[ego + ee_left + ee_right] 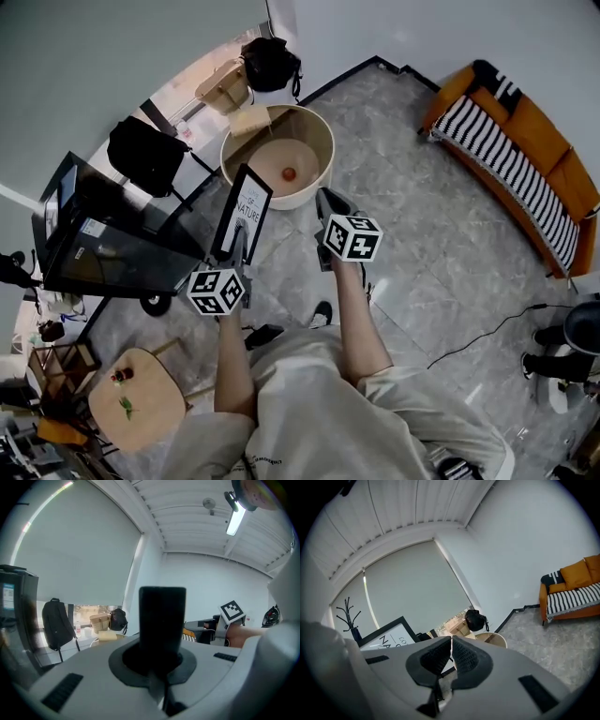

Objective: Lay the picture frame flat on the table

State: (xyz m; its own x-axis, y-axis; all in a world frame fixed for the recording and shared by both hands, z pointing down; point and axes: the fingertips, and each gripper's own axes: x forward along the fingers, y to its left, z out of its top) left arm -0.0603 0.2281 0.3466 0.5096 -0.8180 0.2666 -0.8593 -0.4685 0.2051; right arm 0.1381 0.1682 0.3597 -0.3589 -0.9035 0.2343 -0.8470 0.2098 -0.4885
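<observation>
A black picture frame [246, 210] with a white print stands upright in the air, in front of the round cream table [322, 134]. My left gripper [240, 246] is shut on its lower edge. In the left gripper view the frame [162, 618] rises edge-on as a dark slab out of the closed jaws. My right gripper [324, 212] hangs to the right of the frame, apart from it and shut, its ribbed pads [465, 655] meeting on nothing. The right gripper view shows the frame [387, 637] at the left.
A small red object [289, 173] and a tan pad [249, 120] lie on the round table. A dark glass desk [112, 246] and a black backpack [145, 155] stand at the left. An orange striped sofa [514, 150] lines the right wall; a wooden stool [137, 399] is at lower left.
</observation>
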